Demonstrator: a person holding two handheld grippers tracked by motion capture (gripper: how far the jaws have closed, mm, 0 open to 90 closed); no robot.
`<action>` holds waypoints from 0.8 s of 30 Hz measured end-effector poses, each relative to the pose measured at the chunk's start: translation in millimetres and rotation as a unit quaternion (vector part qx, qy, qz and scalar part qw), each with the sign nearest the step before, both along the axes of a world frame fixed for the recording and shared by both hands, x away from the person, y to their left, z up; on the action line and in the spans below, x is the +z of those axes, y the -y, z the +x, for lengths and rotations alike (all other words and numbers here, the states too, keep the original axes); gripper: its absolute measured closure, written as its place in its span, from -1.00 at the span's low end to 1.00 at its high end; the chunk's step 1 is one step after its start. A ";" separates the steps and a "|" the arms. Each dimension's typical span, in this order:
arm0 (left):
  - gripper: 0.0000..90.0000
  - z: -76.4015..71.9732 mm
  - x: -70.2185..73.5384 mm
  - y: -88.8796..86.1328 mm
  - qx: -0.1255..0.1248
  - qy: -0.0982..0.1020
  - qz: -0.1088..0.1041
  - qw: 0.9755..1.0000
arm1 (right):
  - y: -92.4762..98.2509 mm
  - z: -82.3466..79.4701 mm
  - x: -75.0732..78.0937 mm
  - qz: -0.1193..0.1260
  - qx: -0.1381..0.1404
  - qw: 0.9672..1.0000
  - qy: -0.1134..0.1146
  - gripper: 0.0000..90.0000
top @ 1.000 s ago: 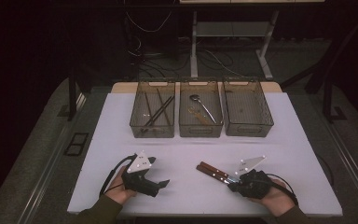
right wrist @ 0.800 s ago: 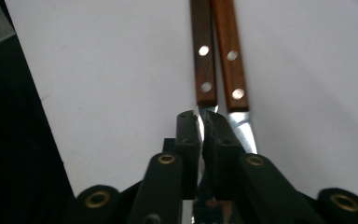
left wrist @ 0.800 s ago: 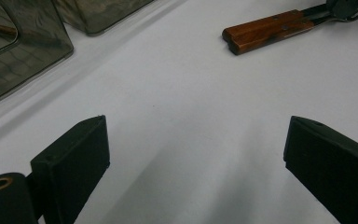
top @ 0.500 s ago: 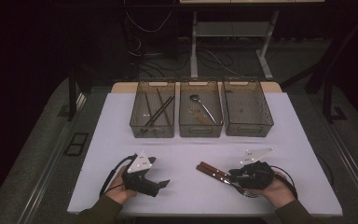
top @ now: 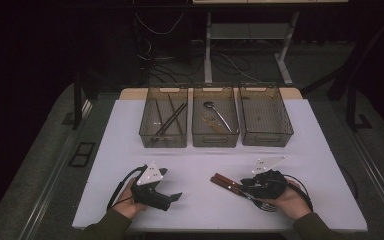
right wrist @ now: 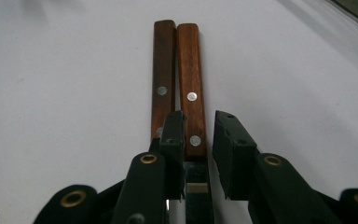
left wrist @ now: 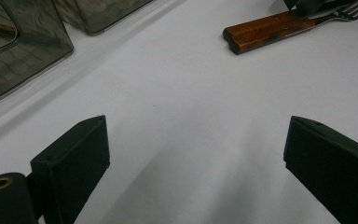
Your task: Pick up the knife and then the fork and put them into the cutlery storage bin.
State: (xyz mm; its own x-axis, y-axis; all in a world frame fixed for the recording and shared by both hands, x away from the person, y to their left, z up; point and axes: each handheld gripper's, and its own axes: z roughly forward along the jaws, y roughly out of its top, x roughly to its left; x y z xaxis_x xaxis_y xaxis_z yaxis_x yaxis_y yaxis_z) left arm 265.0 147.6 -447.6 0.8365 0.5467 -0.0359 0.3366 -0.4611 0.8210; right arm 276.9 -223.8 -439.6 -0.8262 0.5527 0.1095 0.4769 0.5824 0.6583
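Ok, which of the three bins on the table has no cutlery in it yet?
The right-hand bin: bare inside, while the middle bin holds a spoon and the left bin chopsticks.

The room is sitting in near darkness around the white worktop (top: 220, 150), which is catching a dull, greyish light, probably from overhead. Everything beyond its edges is sinking into black. Up close, the black fingers (left wrist: 74, 158) are throwing soft, broad shadows and looking slightly out of focus, while the wooden handles (right wrist: 177, 74) are showing crisply. No glare is showing, just mild grain.
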 end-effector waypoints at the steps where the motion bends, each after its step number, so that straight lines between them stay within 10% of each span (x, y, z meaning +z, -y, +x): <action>1: -0.87 0.0 0.1 0.0 0.000 0.000 0.000 1.000 | -0.1 0.3 -0.8 -0.002 0.000 1.000 0.002 0.63; 13: -0.87 0.1 0.1 -0.4 0.002 0.001 0.000 1.000 | 3.2 1.9 -6.4 0.002 0.012 1.000 -0.001 0.66; 24: -0.87 0.0 -0.1 -0.3 0.002 0.000 0.000 1.000 | 3.0 -6.6 -10.9 -0.010 0.032 0.998 0.051 0.68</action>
State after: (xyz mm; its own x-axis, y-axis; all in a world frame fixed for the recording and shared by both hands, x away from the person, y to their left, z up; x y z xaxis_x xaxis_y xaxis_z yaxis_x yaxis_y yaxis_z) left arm 264.9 147.9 -447.7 0.8338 0.5508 -0.0365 0.3392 -0.4591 0.8210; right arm 270.3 -226.8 -450.5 -0.8665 0.4991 0.0119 0.3684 0.6232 0.6899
